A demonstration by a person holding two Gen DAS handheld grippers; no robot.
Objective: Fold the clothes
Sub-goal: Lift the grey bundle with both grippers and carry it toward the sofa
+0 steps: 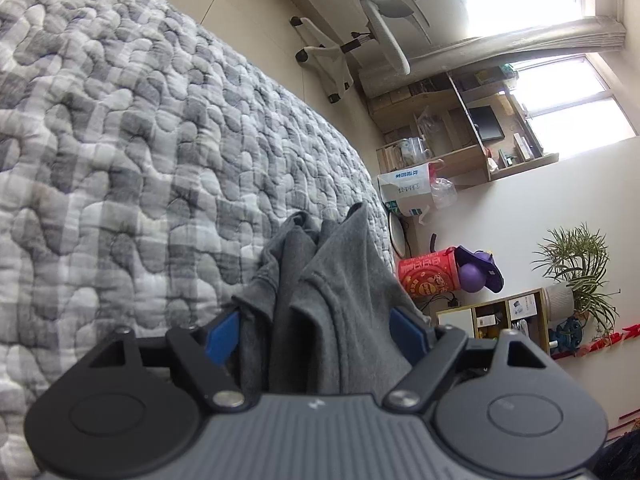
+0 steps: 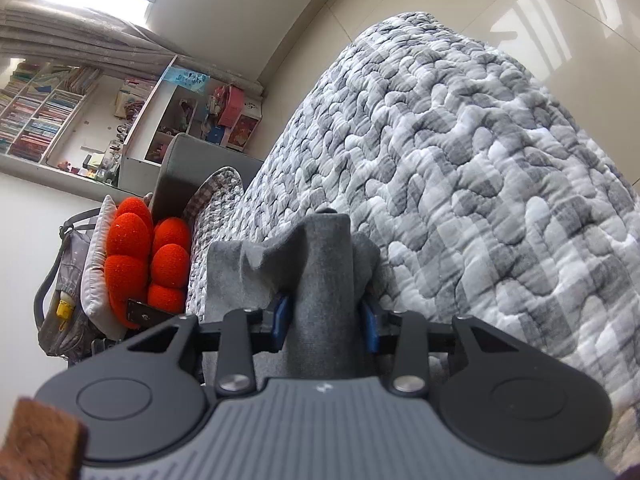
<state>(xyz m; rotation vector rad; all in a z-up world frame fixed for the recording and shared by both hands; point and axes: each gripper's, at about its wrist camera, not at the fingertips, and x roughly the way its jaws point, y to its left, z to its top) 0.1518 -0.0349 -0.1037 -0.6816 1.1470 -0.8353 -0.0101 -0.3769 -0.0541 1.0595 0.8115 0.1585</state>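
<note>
On the near part of the quilted bed, a grey garment [image 1: 320, 280] lies bunched and partly lifted, its cloth running back between the fingers of both tools. It looks like soft jersey knit: light, limp, quick to sag and crease, not slippery and in no way fragile, so it should hang from wherever it is pinched and drape into folds of its own. A hem or seam edge shows on the fold in the left wrist view, and such an edge or a corner seems the best place to take hold, since a pinch in the middle of a panel would only gather a lump. The left tongs [image 1: 316, 334] stand widely spread, the blue pads [image 1: 222, 338] set out to either side of a thick bundle of cloth that fills the gap; whether the pads press on it cannot be told, and the wide stance suggests a loose hold at most. The right tongs [image 2: 325, 320] are drawn closer together and pinch a rolled, upright column of the same grey garment [image 2: 320, 280], with the pads [image 2: 282, 318] against its sides. Beneath and beyond spreads the grey-and-white checked quilt [image 1: 140, 140] of the bed. Farther out, a white office chair [image 1: 384, 20], a desk with shelves [image 1: 460, 136], a red bucket [image 1: 430, 276] and a potted plant [image 1: 576, 268] stand by the wall, and the right wrist view shows an orange cushion [image 2: 148, 256] and a bookshelf [image 2: 44, 112].
</note>
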